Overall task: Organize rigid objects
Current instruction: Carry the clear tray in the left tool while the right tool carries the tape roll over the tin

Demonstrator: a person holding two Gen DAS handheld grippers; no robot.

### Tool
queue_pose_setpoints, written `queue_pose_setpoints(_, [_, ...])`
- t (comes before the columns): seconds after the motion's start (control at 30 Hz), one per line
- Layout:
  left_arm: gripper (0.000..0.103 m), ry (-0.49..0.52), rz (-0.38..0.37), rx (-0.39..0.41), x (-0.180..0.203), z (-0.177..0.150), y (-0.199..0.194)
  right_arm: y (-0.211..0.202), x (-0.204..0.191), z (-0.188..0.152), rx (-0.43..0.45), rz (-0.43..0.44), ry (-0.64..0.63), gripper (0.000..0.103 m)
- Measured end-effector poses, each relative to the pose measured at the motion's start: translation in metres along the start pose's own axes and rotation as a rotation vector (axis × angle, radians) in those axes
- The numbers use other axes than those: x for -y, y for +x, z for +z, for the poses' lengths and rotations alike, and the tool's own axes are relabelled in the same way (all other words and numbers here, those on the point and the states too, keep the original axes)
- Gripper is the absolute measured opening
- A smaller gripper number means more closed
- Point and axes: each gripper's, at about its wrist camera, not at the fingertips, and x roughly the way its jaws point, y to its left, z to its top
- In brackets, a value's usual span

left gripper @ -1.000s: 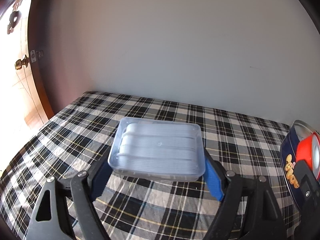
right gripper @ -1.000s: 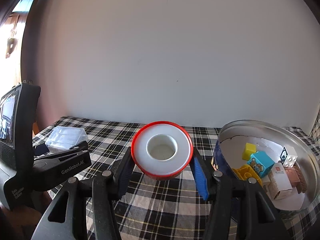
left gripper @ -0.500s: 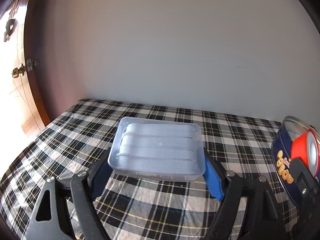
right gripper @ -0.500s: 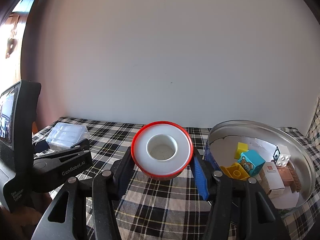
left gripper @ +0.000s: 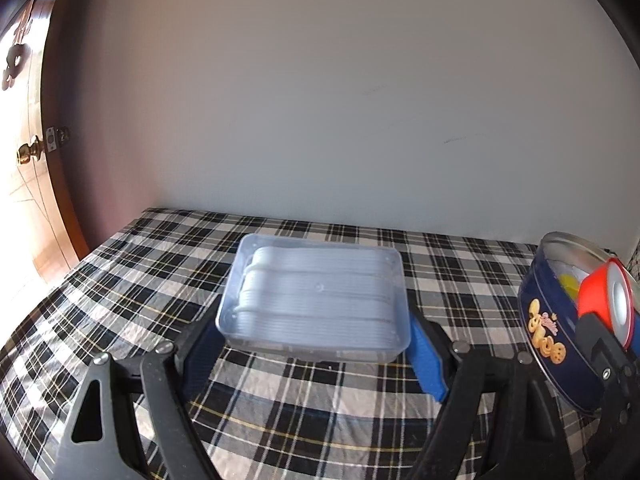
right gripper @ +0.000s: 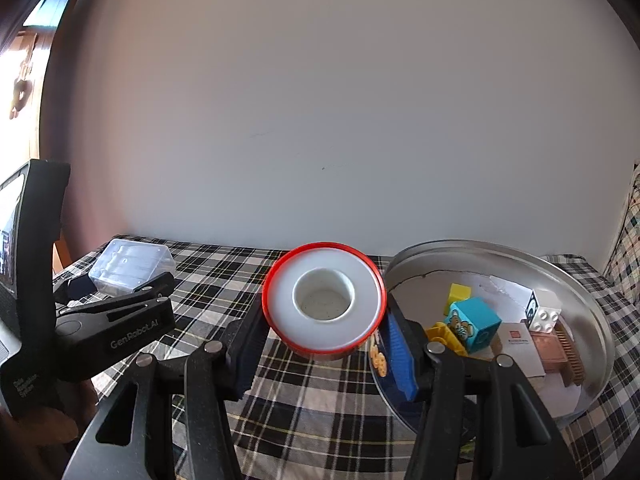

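Left gripper [left gripper: 316, 354] clamped on clear plastic box [left gripper: 318, 300], right gripper [right gripper: 324, 350] clamped on red-rimmed white tape roll [right gripper: 324, 302], both held above checked cloth [left gripper: 132, 280] and now nearer the blue tin [right gripper: 500, 256] than 1 second earlier; left gripper marked "GenRobot.AI".

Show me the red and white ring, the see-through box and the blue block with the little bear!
red and white ring [right gripper: 324, 306], right wrist view, white face beside its hole.
clear plastic box [left gripper: 320, 296], left wrist view, middle of lid.
blue bear block [right gripper: 476, 320], right wrist view, top face.
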Motion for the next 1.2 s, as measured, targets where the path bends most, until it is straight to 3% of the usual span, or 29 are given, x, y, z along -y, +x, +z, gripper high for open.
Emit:
queue_pose_setpoints(0.67, [0.082,0.053,-0.018,0.075,0.041,-0.004,-0.030,-0.023,0.038,-0.005,0.057,-0.044,-0.033,0.057])
queue_pose_setpoints(1.2, [0.082,0.015,-0.048,0.049,0.068,-0.003,-0.039,-0.042,0.070,0.000,0.100,-0.063,-0.034,0.057])
